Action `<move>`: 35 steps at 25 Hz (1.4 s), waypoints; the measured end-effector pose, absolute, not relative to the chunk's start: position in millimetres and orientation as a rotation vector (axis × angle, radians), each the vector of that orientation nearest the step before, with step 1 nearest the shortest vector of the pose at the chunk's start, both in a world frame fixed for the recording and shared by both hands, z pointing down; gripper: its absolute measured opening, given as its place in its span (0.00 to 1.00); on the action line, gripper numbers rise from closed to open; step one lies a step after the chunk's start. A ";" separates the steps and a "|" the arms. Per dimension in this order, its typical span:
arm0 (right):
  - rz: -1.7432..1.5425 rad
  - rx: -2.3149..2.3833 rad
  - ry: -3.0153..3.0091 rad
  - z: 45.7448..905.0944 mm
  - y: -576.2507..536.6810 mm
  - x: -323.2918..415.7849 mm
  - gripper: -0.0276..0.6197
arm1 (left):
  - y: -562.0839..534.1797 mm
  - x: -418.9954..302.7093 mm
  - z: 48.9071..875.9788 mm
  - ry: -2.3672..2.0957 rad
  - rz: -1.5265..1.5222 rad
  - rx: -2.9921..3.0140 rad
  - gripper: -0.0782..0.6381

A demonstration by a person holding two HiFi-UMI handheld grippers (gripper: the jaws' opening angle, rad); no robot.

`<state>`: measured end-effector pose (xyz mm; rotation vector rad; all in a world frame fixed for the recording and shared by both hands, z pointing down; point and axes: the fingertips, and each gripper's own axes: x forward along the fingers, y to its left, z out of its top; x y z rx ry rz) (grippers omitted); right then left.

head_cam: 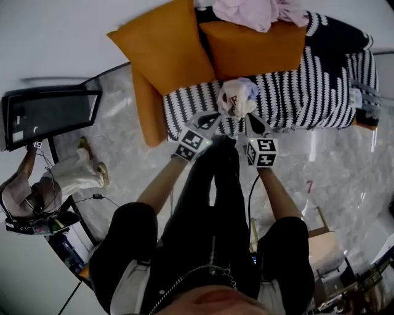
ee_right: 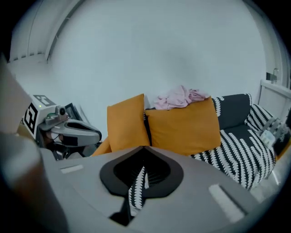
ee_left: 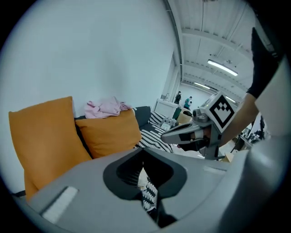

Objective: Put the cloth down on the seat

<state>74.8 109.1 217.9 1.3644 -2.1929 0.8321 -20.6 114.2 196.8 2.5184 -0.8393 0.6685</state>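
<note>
A pale bunched cloth [head_cam: 237,97] with a reddish print hangs over the black-and-white striped sofa seat [head_cam: 301,98]. My left gripper [head_cam: 218,115] reaches it from the lower left, my right gripper [head_cam: 249,117] from the lower right. Both tips are at the bundle's underside. In the left gripper view the jaws [ee_left: 148,191] stand closed, with a cream strip of cloth in the gap. The right gripper [ee_right: 136,193] looks closed too, and only striped pattern shows through its slit. Each gripper sees the other: the right gripper [ee_left: 191,134] and the left gripper [ee_right: 75,132].
Two orange cushions [head_cam: 166,49] [head_cam: 252,49] lean at the back of the sofa, with a pink garment [head_cam: 246,12] on top. A black screen [head_cam: 49,114] and a seated person [head_cam: 37,191] are at the left. A cardboard box [head_cam: 320,240] stands on the marble floor.
</note>
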 end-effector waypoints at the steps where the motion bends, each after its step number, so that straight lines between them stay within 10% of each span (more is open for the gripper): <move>1: 0.832 1.356 -2.203 203.5 108.6 71.5 0.05 | 114.8 -21.0 184.4 -0.835 0.670 2.527 0.12; 35: 0.375 1.239 -2.517 -69.6 87.8 18.9 0.05 | 97.3 -20.2 -35.6 -0.938 0.490 2.764 0.12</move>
